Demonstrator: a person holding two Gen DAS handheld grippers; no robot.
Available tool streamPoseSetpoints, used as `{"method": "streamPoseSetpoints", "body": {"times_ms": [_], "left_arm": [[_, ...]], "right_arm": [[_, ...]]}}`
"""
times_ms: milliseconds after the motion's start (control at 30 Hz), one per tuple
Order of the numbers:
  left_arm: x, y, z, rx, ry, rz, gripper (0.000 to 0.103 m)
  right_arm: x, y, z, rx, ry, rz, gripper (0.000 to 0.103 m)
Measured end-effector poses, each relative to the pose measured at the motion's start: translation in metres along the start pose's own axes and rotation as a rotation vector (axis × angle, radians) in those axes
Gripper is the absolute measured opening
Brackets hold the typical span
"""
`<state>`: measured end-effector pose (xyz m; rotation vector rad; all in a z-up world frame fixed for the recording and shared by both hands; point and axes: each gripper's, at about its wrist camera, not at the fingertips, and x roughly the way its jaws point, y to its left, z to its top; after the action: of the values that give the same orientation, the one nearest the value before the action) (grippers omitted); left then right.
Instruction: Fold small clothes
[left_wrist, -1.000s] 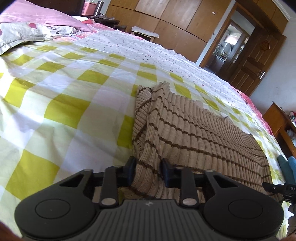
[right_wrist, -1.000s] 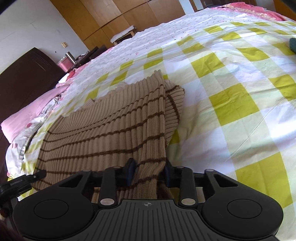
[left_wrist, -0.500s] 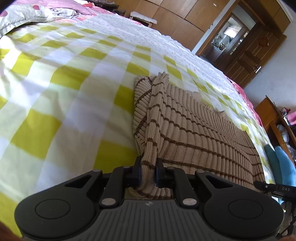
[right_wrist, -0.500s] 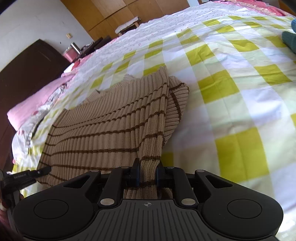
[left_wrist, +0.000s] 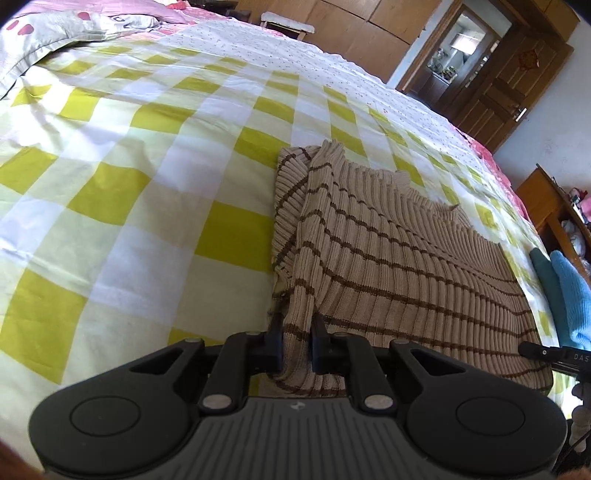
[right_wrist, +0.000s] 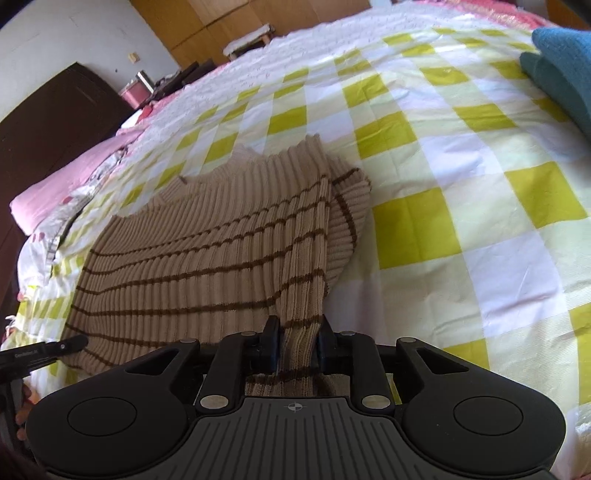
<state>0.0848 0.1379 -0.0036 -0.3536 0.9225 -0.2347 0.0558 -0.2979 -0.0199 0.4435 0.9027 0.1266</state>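
Observation:
A beige ribbed sweater with thin brown stripes (left_wrist: 399, 258) lies on a bed with a yellow and white checked sheet (left_wrist: 147, 177). Its sleeves are folded in along both sides. My left gripper (left_wrist: 297, 345) is shut on the near hem at the sweater's left corner and lifts it slightly. In the right wrist view the same sweater (right_wrist: 207, 258) shows, and my right gripper (right_wrist: 295, 347) is shut on the hem at its right corner. Each gripper's tip shows at the edge of the other's view.
A teal and blue folded garment (right_wrist: 561, 70) lies on the bed to the right of the sweater; it also shows in the left wrist view (left_wrist: 565, 291). Pink pillows (right_wrist: 62, 188) lie at the head of the bed. Wooden wardrobes and a door (left_wrist: 506, 81) stand beyond.
Both grippers went from open around the sweater's near hem to shut on it. They have since lifted the hem corners a little, and the fabric is pulled taut.

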Motion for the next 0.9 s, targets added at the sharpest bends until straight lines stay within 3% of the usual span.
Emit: {"method": "streamPoseSetpoints", "body": {"times_ms": [100,200,267,467,567,633,767,900], "left_arm": [[-0.009,0.001,0.0,-0.014,-0.032,0.013,0.02],[-0.017,-0.001,0.002,-0.013,-0.077,0.058,0.02],[-0.023,-0.005,0.003,-0.01,-0.125,0.073,0.02],[-0.019,-0.03,0.017,0.042,-0.233,0.074,0.021],[-0.005,-0.039,0.017,0.095,-0.223,0.087,0.021],[0.008,-0.04,0.013,0.128,-0.191,0.131,0.021],[0.018,-0.024,0.005,0.097,-0.167,0.154,0.021],[0.01,-0.018,0.005,0.044,-0.183,0.138,0.021]], "right_arm": [[-0.014,0.0,-0.002,0.004,-0.108,-0.012,0.021],[-0.03,0.0,-0.001,-0.009,-0.251,-0.082,0.022],[-0.031,-0.002,0.005,0.013,-0.277,-0.051,0.022],[0.0,0.017,0.023,-0.065,-0.236,-0.008,0.021],[0.015,0.016,0.021,-0.08,-0.202,-0.041,0.021],[0.021,0.012,0.017,-0.083,-0.185,-0.077,0.012],[0.024,-0.006,0.018,-0.002,-0.176,-0.058,0.009],[0.023,0.002,0.015,-0.026,-0.187,-0.086,0.009]]}}
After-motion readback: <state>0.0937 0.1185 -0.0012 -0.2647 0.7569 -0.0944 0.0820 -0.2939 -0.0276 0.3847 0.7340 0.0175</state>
